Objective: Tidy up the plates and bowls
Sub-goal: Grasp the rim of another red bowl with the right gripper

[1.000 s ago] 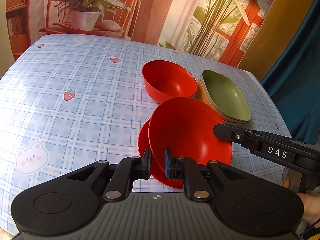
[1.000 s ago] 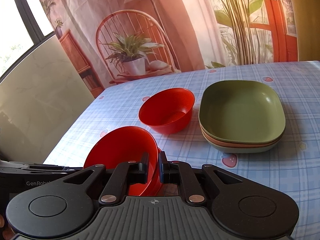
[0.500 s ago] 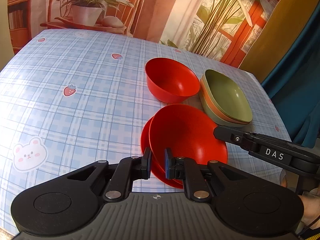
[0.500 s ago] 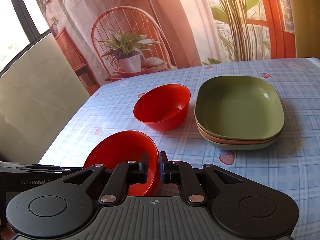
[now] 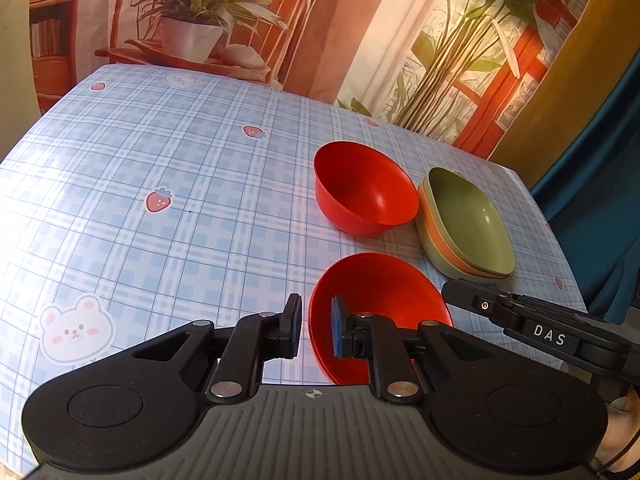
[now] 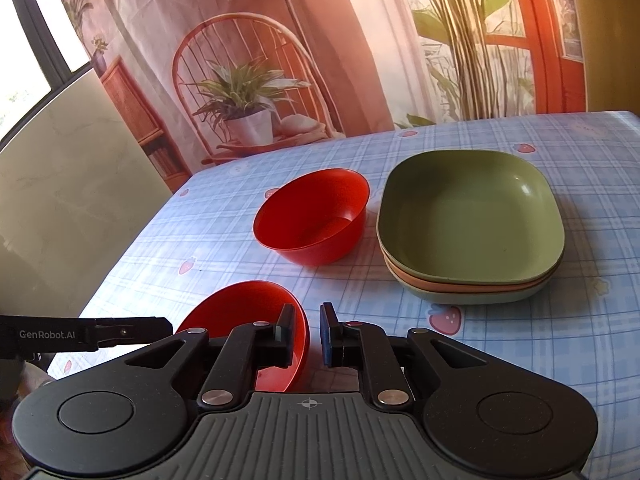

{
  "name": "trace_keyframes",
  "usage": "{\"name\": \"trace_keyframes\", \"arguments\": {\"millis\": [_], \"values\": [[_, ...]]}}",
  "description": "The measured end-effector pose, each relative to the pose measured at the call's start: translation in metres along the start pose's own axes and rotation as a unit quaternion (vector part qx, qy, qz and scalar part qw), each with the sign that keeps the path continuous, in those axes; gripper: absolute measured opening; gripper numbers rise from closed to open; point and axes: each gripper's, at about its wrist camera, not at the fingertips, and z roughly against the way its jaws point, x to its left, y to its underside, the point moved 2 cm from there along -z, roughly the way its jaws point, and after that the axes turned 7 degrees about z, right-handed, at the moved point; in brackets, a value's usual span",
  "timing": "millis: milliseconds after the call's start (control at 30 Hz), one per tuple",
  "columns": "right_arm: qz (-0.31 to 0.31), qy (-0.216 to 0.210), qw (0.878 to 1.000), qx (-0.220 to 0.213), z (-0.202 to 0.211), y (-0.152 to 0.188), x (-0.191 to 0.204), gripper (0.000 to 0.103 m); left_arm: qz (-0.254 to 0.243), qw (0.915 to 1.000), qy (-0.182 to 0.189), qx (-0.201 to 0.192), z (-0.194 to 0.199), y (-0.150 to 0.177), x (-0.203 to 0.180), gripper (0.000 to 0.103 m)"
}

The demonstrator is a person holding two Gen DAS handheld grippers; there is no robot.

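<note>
Presently, the left tongs (image 5: 316, 326) and right tongs (image 6: 312, 334) are parted astride the near bowl's (image 5: 380, 292) rim. A second bowl (image 6: 316, 216) and stacked plates (image 6: 472, 224) are set beyond.

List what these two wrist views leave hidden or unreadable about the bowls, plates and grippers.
- Near red bowls: near rim hidden behind the left gripper; whether one bowl or two nested, cannot tell.
- Plate stack: bottoms of the lower plates hidden by the green top plate; only edges show.
- Right gripper: the near bowl's base is hidden behind it.
- Hands: cut off at frame edges.
</note>
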Motion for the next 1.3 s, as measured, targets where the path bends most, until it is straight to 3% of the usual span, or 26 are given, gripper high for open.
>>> {"name": "trace_keyframes", "arguments": {"millis": [233, 533, 633, 733, 967, 1300], "values": [[-0.001, 0.002, 1.000, -0.001, -0.009, -0.004, -0.003, 0.016, 0.007, 0.9999, 0.006, -0.006, -0.021, -0.031, -0.004, 0.016], [0.003, 0.008, 1.000, 0.000, -0.020, -0.016, -0.009, 0.016, 0.001, 1.0000, 0.000, 0.006, -0.080, -0.073, -0.022, 0.016], [0.010, 0.013, 1.000, -0.005, -0.023, -0.026, -0.011, 0.016, 0.002, 0.9998, -0.012, 0.018, -0.099, -0.077, -0.021, 0.016], [0.019, 0.018, 1.000, -0.008, -0.027, -0.035, -0.011, 0.017, 0.016, 0.9996, -0.002, 0.024, -0.107, -0.077, -0.015, 0.016], [0.036, 0.042, 0.998, -0.005, -0.046, -0.054, -0.016, 0.017, 0.005, 0.9998, -0.001, 0.019, -0.105, -0.074, -0.006, 0.016], [0.046, 0.042, 0.998, 0.004, -0.068, -0.066, -0.011, 0.019, 0.012, 0.9997, 0.004, 0.021, -0.103, -0.071, 0.008, 0.016]]}}
